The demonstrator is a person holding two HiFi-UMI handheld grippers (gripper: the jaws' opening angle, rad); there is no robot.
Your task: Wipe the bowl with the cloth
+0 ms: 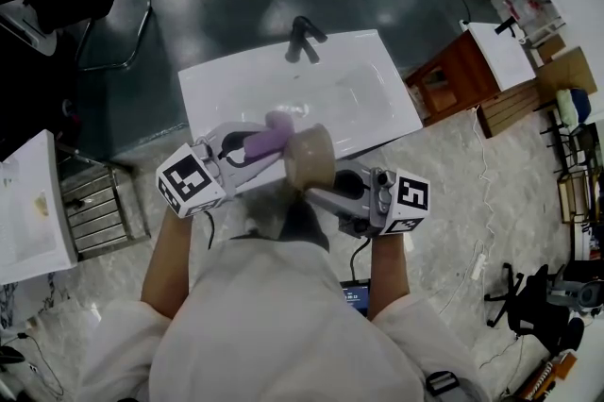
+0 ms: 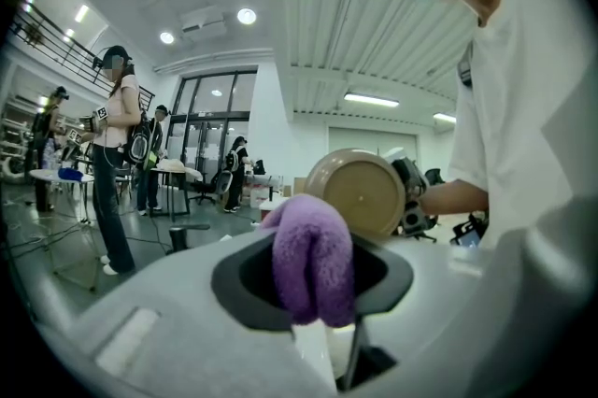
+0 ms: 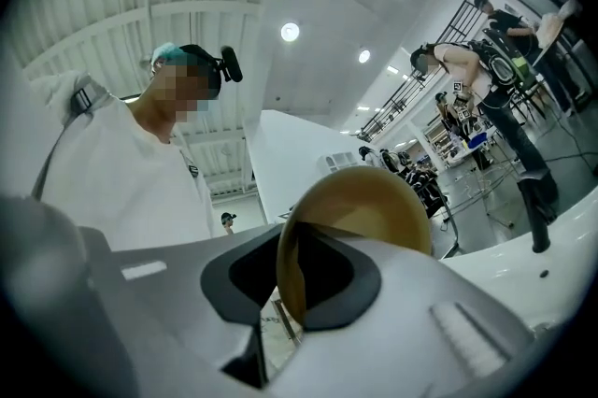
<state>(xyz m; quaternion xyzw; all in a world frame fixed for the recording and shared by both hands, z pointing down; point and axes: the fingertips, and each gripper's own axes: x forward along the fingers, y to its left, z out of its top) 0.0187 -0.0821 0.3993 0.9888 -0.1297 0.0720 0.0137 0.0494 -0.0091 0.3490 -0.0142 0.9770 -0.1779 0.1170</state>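
A tan bowl (image 1: 311, 159) hangs on its side in front of the person, over the sink's near edge. My right gripper (image 1: 332, 180) is shut on its rim; in the right gripper view the bowl (image 3: 369, 211) stands edge-on in the jaws with its hollow facing the camera. My left gripper (image 1: 253, 148) is shut on a folded purple cloth (image 1: 272, 138). In the left gripper view the cloth (image 2: 313, 258) bulges out of the jaws and the bowl's underside (image 2: 360, 193) faces it just beyond. Whether cloth and bowl touch I cannot tell.
A white sink basin (image 1: 300, 98) with a dark tap (image 1: 302, 39) lies just beyond the grippers. A white counter (image 1: 28, 211) and a wire rack (image 1: 94, 211) are to the left, brown boxes (image 1: 453, 79) to the right. Several people stand across the hall (image 2: 117, 153).
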